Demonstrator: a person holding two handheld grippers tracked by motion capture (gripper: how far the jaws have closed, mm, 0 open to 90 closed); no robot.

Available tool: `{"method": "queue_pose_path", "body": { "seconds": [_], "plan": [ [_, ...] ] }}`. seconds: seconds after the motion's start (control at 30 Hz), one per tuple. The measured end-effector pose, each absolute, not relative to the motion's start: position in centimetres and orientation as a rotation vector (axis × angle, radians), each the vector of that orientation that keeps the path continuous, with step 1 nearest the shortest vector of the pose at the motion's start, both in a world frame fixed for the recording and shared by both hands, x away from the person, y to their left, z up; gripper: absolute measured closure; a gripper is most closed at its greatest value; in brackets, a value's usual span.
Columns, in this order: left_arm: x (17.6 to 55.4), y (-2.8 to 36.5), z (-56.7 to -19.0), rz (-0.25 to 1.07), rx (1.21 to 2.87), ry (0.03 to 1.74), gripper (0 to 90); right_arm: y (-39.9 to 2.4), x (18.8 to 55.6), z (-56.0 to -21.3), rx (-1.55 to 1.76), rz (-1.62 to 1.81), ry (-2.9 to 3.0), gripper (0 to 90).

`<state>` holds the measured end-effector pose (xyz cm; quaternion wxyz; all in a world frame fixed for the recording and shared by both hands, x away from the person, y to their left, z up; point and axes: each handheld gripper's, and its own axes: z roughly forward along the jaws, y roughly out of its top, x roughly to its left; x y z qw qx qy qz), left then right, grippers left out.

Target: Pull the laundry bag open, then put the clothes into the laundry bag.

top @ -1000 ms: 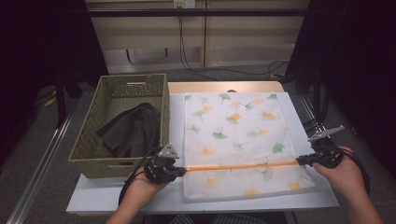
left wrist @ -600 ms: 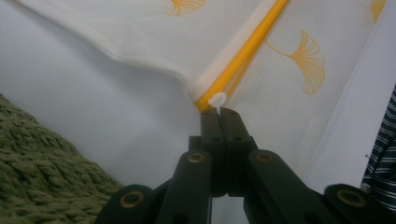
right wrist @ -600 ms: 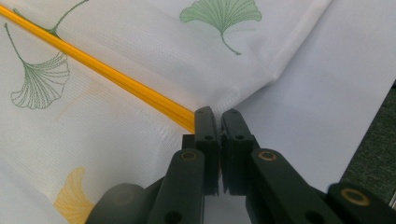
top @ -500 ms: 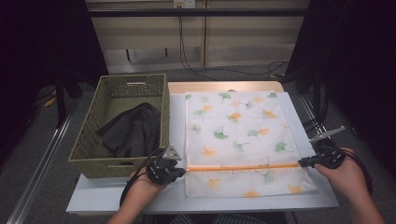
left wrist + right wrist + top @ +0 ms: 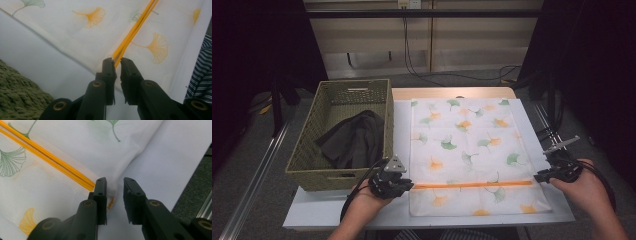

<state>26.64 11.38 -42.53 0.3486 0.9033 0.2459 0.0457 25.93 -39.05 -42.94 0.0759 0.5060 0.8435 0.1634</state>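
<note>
A white cloth (image 5: 462, 145) printed with green and orange ginkgo leaves lies flat on the table, an orange stripe (image 5: 472, 184) running across its near part. My left gripper (image 5: 408, 186) sits at the stripe's left end. Its jaws have just been opening and stand slightly apart, the stripe's end (image 5: 130, 37) running in between my left gripper's (image 5: 118, 62) tips. My right gripper (image 5: 538, 177) is at the stripe's right end. Its jaws have also just been opening. In the right gripper view my right gripper (image 5: 115, 182) is open, with the cloth's hem (image 5: 112, 190) loose in the gap.
A woven green basket (image 5: 332, 177) stands left of the cloth with a dark garment (image 5: 354, 137) in it. The white table top (image 5: 337, 210) ends just in front of my hands. A striped sleeve or shirt (image 5: 200, 72) shows at the left gripper view's right edge.
The orange stripe has come slightly nearer the table's front edge and the cloth lies flatter. Both hands have hardly moved.
</note>
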Motion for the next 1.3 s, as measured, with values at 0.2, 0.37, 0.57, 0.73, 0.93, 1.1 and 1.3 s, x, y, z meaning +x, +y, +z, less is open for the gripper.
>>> {"method": "queue_pose_path", "body": {
  "seconds": [0.2,0.37,0.57,0.73,0.93,1.1,1.3],
  "plan": [
    [26.8,11.9,-42.2,0.127,2.286,0.659,70.2,-38.5,25.4,-41.5,1.455,0.594,2.477,69.1],
    [26.6,11.8,-41.9,0.133,2.245,0.643,65.9,-37.0,25.0,-40.2,1.329,0.709,2.463,69.3],
    [26.2,11.5,-41.3,0.15,2.203,0.622,59.8,-35.2,25.0,-39.1,1.209,0.82,2.476,67.5],
    [26.0,11.5,-41.2,0.161,2.2,0.614,58.4,-33.8,25.5,-39.3,1.14,0.805,2.523,66.4],
    [26.2,11.4,-41.0,0.156,2.177,0.622,55.8,-32.5,26.0,-39.2,1.089,0.843,2.565,62.1],
    [26.1,11.0,-41.1,0.141,2.169,0.617,54.1,-31.0,26.5,-39.2,1.029,0.855,2.594,57.9],
    [26.1,11.1,-41.0,0.146,2.165,0.635,52.9,-29.3,27.1,-39.6,0.997,0.874,2.642,53.7]
  ]
}}
